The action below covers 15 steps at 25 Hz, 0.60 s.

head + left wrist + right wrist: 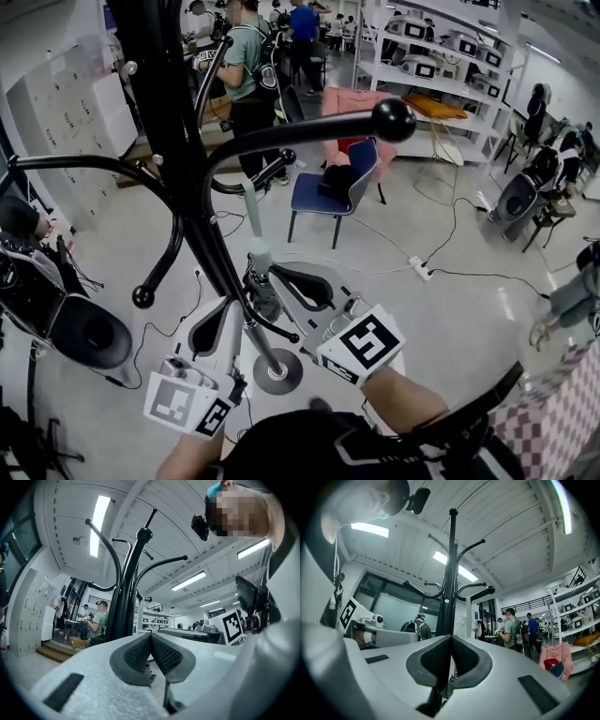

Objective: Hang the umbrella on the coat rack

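Note:
I look down along a black coat rack (192, 202); its round base (277, 370) stands on the floor between my grippers. A slim, pale, folded umbrella (255, 239) hangs upright beside the pole, its top at a low ball-tipped arm (272, 169). My left gripper (217, 314) sits just left of the pole, shut and empty. Just right of the umbrella, my right gripper (281, 277) is shut and empty as well. In the left gripper view the shut pads (164, 656) point up at the rack (125, 602). The right gripper view shows shut pads (464, 658) below the pole (449, 597).
A long rack arm with a ball end (392, 119) reaches toward me at head height. A blue chair (330, 192) stands behind the rack, with several people (246, 75) and white shelves (441, 66) farther back. Cables and a power strip (422, 270) lie on the floor; black equipment (89, 333) stands left.

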Each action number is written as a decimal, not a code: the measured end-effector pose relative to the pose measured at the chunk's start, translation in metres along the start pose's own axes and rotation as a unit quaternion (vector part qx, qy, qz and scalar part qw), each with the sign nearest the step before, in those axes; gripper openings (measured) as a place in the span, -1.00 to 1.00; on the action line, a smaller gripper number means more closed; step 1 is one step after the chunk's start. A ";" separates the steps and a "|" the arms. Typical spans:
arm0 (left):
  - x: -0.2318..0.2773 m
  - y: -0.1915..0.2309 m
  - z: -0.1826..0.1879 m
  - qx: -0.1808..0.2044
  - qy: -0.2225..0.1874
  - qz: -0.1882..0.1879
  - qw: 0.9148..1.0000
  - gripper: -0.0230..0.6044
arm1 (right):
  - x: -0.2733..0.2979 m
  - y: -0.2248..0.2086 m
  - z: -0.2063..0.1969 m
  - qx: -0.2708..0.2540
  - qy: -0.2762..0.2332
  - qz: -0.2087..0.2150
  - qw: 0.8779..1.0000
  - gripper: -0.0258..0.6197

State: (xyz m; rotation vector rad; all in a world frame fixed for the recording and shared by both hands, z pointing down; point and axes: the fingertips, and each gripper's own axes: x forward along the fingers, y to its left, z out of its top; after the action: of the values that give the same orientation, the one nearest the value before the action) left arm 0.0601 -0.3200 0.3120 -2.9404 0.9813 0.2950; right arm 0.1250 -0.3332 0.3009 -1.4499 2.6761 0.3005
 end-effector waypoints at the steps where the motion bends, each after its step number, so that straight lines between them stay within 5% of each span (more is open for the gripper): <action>1: -0.001 0.002 -0.002 0.004 0.002 0.002 1.000 -0.89 | -0.002 0.001 -0.003 0.004 0.004 -0.001 1.000 -0.89; 15: -0.029 0.018 -0.010 0.008 0.005 0.035 0.999 -0.89 | -0.022 0.016 -0.015 0.018 0.037 -0.013 0.999 -0.89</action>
State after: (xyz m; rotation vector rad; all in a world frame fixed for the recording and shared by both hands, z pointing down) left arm 0.0280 -0.3182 0.3280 -2.8998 1.0848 0.2746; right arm 0.1236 -0.3100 0.3214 -1.5129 2.7017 0.2005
